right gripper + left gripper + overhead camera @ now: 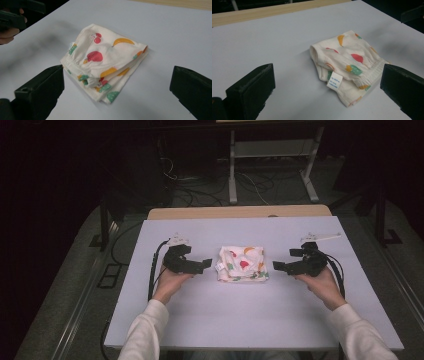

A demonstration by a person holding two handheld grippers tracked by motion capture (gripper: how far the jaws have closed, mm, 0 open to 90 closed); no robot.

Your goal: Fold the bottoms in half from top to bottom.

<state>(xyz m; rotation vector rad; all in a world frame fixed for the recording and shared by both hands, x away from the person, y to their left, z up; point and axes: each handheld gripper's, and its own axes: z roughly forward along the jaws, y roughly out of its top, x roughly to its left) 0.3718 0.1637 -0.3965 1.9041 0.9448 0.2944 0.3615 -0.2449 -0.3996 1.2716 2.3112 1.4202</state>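
folded fruit-print cloth (242, 264) lies between left hand-held gripper (204, 265) and right hand-held gripper (281, 266) — both wide open, empty.

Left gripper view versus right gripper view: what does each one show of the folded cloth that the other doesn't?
Left gripper view: a white label with blue print hanging from the folded cloth.
Right gripper view: a banana print and cherries on the cloth's top, plus its stacked layered edges.
Both: the fruit-print cloth lying on the white table, ungripped, ahead of wide-open jaws.
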